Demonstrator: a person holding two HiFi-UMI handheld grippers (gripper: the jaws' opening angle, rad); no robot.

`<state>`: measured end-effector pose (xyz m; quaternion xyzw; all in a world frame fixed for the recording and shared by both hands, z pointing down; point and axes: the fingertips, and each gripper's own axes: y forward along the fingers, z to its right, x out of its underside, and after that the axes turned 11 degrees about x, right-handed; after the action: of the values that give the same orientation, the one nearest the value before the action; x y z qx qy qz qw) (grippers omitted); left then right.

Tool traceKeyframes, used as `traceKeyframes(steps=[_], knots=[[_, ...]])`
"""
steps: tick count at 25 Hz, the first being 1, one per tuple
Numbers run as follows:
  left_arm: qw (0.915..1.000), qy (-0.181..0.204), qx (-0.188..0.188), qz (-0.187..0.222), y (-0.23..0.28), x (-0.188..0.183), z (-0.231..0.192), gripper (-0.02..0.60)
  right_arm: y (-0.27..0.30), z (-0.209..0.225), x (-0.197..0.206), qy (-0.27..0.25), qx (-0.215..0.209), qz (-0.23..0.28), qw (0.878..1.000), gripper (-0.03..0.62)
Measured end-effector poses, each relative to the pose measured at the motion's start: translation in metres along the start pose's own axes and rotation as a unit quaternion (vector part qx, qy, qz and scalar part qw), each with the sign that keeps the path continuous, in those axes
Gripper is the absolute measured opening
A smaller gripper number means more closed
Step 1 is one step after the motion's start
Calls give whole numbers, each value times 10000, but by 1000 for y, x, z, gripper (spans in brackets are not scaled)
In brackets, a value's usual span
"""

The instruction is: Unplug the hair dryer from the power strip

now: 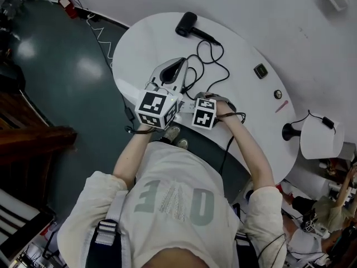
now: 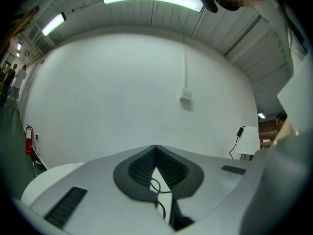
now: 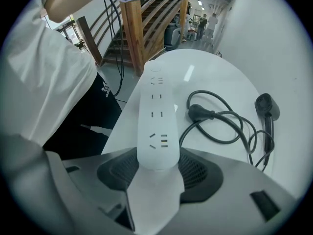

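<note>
Jaws of right gripper (image 3: pixel 156 156) clamp one power strip (image 3: pixel 155 114); left gripper (image 2: pixel 155 148) closed, empty.

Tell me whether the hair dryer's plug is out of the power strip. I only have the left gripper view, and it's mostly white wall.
Observer: Yes. In the right gripper view the plug lies loose on the table beside the power strip, and nothing is plugged into the strip.
Operator: Is anything holding the strip?
Observer: The right gripper points down at it, with its tongs closed on the strip's near end.
Operator: Where's the dryer itself?
Observer: In the head view the hair dryer lies near the table's far edge, apart from the strip.
</note>
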<state>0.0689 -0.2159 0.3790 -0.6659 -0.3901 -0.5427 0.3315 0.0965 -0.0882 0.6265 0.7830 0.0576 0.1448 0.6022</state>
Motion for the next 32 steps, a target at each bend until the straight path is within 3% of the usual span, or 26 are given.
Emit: traceKeyframes(steps=[7,20,23,25,26,27,28,29,32], knots=[[9986,184,-285,402,-15,-47,3,6,-1,2,0,39,98,101,9999,253],[9975,486,-465,218,-22,-51,3,5,-16,0,8,196,542,349,9977,255],[9972,522,-483,242,-24,-56,2,6,-44,7,9,628,590,625,9943,255],[9969,538,-496,291,-25,-60,1,5,-76,31,2,1194,955,1105,9821,253],[9967,548,-508,308,-25,-63,2,6,-99,49,-3,1612,1233,1470,9681,253],[9966,557,-517,323,-25,-65,2,6,-125,71,-7,2128,1534,1928,9455,248],[9965,566,-520,338,-24,-67,4,6,-155,93,-11,2715,1826,2474,9120,231],[9964,577,-515,352,-22,-70,6,5,-188,114,-12,3318,2090,3078,8669,205],[9960,678,-461,363,-17,-77,16,5,-283,155,4,4718,2874,4590,6958,123]])
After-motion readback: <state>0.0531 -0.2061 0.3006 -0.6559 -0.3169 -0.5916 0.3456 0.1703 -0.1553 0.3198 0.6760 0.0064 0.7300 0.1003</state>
